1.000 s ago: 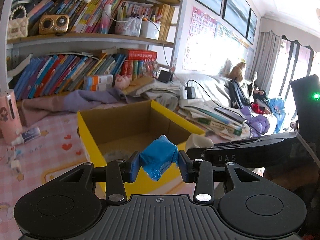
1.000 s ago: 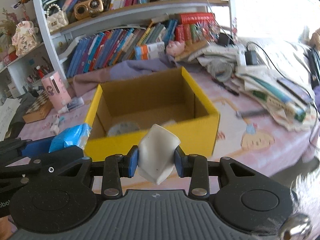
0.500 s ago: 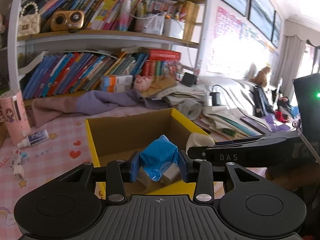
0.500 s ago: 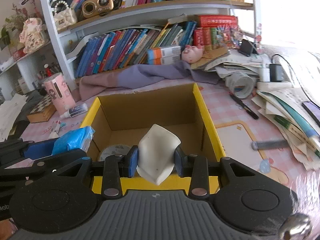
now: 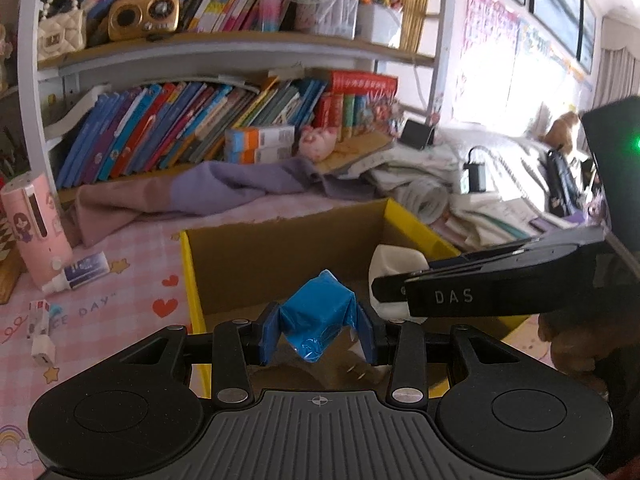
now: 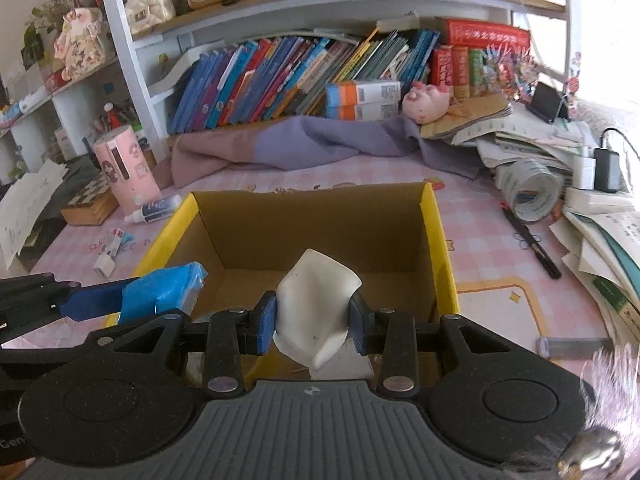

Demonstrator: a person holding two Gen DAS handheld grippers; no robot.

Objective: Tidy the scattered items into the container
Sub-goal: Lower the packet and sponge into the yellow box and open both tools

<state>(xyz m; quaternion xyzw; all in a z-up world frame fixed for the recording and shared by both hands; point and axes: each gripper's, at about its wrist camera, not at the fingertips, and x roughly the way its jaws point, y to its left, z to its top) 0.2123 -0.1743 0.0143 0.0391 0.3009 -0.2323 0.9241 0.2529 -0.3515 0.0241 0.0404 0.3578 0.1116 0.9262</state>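
Box [image 6: 434, 236], yellow-rimmed cardboard, open on the pink table. Left gripper [image 5: 319, 330] pinches a blue packet [image 5: 318, 316]; right gripper [image 6: 312, 322] pinches a white pouch [image 6: 316, 306]; both hang over the box. Risk: grippers sit close together, so simultaneous release may collide them or drop an item on the rim.

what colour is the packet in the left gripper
Bright blue packet, clearest in the left wrist view.

One yellow box [image 6: 436, 236], one blue packet [image 5: 318, 314], one white packet [image 6: 316, 300], two hand-held grippers.
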